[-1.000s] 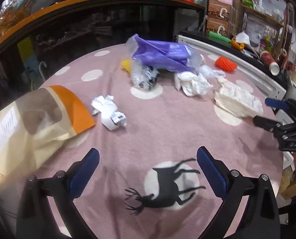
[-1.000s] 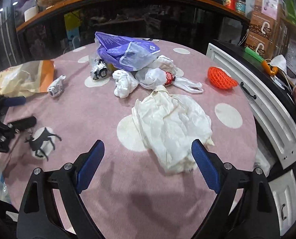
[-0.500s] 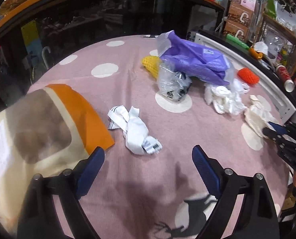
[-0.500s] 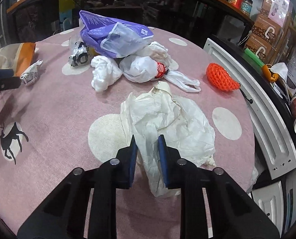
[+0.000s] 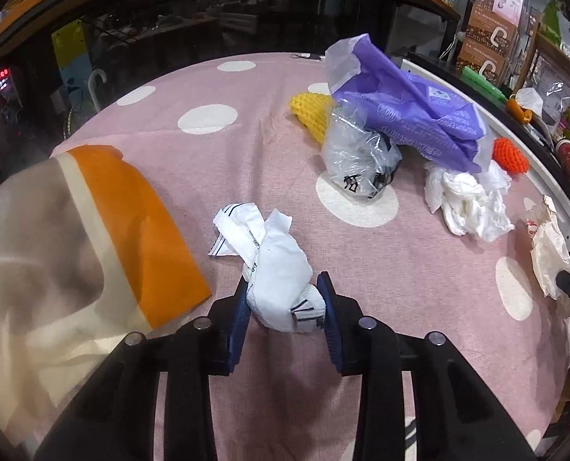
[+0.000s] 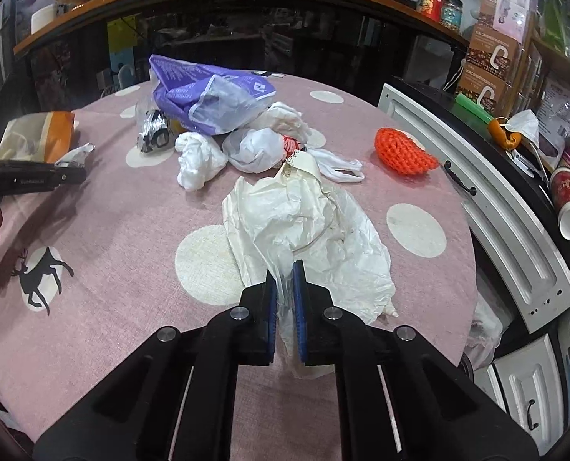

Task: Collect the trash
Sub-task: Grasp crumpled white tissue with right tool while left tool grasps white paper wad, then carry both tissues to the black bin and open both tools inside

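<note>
— Both sets of jaws were wide apart a second ago; now the left gripper [image 5: 284,303] is clamped on the crumpled white wrapper [image 5: 273,265], most of it sticking out ahead of the tips.

— And the right gripper [image 6: 284,299]?

— Pinched tight on the near edge of the cream paper sheet [image 6: 308,226]; the rest spreads forward over the pink tablecloth [image 6: 123,207].

— So two pieces secured?

— Looks so. Beyond the jaws, the purple bag [image 6: 208,92], the white wads and the orange net [image 6: 402,151] are not yet collected.

"100%" printed on purple bag [image 5: 411,115], large "C" on brown boxes [image 6: 490,57]
</note>
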The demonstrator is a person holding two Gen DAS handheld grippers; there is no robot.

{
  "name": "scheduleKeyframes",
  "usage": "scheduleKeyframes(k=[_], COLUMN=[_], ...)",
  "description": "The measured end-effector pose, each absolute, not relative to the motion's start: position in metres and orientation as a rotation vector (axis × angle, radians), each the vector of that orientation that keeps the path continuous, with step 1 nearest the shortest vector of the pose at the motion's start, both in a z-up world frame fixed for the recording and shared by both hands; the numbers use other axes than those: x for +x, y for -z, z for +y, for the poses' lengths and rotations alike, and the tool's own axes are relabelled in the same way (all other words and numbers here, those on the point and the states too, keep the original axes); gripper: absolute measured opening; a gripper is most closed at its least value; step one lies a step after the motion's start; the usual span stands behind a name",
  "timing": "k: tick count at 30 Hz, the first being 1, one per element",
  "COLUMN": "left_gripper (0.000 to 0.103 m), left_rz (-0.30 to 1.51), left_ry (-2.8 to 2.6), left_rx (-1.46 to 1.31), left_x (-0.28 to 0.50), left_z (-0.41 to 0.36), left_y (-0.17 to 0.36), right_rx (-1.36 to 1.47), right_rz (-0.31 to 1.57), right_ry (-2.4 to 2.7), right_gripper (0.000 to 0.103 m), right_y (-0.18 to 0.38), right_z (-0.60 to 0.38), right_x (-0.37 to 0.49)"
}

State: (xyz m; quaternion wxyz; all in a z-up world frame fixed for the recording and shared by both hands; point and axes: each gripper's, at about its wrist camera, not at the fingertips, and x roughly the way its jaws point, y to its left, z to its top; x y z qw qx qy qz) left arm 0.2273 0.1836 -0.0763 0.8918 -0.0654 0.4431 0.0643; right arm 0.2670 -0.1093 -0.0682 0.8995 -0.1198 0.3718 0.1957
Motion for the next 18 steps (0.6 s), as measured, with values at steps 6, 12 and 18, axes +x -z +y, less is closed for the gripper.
scheduleKeyframes(k=[6,12,18], left_gripper=[0.034,0.034,0.034], left_rz=[0.827,0.747,0.708], left_ry=[-0.086,0.01,0.107], left_rx=[-0.108,-0.089,-0.083], left_x=[0.197,0.167,0.149], left_z=[0.159,0.12,0.082], left_y=[0.053,0.029,0.019], right_rx=[-0.21,-0.18,-0.155], right_rz=[0.738,0.704,0.67], right_ry=[-0.414,-0.422,-0.417], right_gripper=[0.008,0.008,0.008], right_y=[0.059,0.047,0.036], right_z=[-0.122,-0.135,-0.153], right_x=[0.25,0.227,0.201])
